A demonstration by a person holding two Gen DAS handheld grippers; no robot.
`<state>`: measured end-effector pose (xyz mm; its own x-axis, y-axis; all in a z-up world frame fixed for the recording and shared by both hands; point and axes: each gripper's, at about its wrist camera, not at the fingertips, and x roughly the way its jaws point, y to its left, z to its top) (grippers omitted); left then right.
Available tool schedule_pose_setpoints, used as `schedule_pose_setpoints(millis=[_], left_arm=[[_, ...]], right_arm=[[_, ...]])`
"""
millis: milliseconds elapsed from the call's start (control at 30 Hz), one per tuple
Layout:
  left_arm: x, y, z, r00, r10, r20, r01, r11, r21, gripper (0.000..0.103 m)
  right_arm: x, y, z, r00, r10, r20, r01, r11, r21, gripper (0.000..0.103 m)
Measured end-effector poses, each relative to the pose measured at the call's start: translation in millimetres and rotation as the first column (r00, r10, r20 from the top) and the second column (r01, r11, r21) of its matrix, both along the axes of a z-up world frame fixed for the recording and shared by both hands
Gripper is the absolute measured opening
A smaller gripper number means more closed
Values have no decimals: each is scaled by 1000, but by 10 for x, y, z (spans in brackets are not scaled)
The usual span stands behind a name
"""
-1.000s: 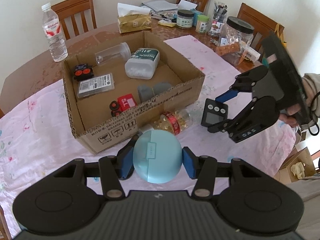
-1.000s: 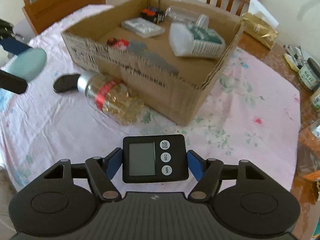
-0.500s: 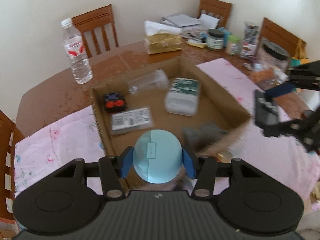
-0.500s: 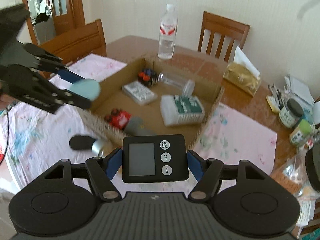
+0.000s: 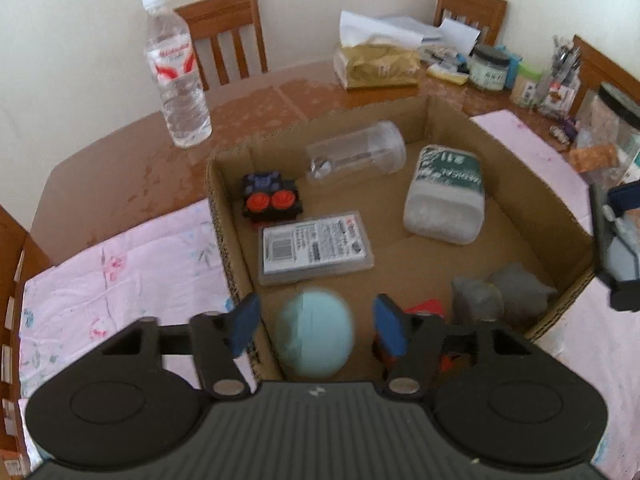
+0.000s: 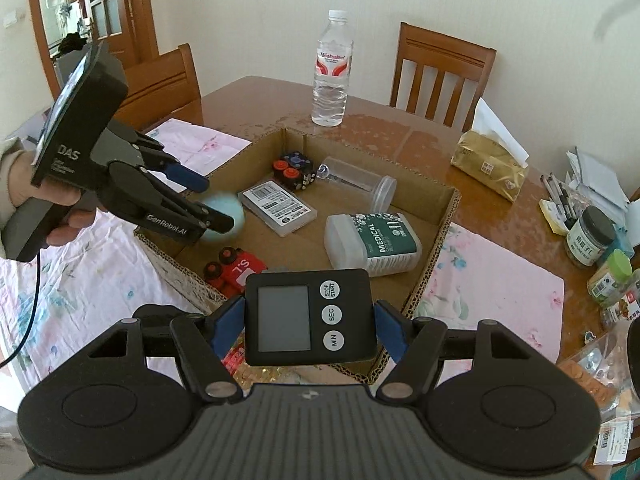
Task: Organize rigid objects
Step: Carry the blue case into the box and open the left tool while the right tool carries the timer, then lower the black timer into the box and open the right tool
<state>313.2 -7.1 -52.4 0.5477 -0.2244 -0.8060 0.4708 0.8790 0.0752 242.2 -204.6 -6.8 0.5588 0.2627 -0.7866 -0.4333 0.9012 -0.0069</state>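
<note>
The left gripper (image 5: pixel 314 322) has its jaws spread wide; the pale blue oval case (image 5: pixel 315 332) sits blurred between them, touching neither pad, over the cardboard box (image 5: pixel 224 216). The right gripper (image 6: pixel 309 322) grasps the black timer (image 6: pixel 308 316) above the box's near edge.

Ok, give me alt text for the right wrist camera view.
The right gripper clamps a black digital timer above an open cardboard box of small items. At left, the left gripper hangs open over the box, a pale blue round object between its fingers.
</note>
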Motion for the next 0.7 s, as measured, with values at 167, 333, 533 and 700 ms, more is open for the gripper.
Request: schedule_pose_setpoints(millis=[167, 333, 533, 700], left_arm=[[-129, 39, 186, 996, 6, 89, -5, 1000, -9, 95], [-324, 228, 333, 992, 57, 115, -52, 997, -49, 99], [-635, 539, 427, 978, 149, 147, -138, 987, -83, 100], [-827, 752, 438, 961, 209, 182, -199, 977, -73, 100]], right_arm=[[94, 46, 10, 1000, -10, -2, 10, 1000, -8, 74], [223, 183, 5, 1000, -3, -2, 3, 1000, -12, 74], [466, 421, -58, 1000, 8, -14, -8, 1000, -19, 74], [691, 641, -128, 1000, 6, -21, -7, 1000, -26, 74]])
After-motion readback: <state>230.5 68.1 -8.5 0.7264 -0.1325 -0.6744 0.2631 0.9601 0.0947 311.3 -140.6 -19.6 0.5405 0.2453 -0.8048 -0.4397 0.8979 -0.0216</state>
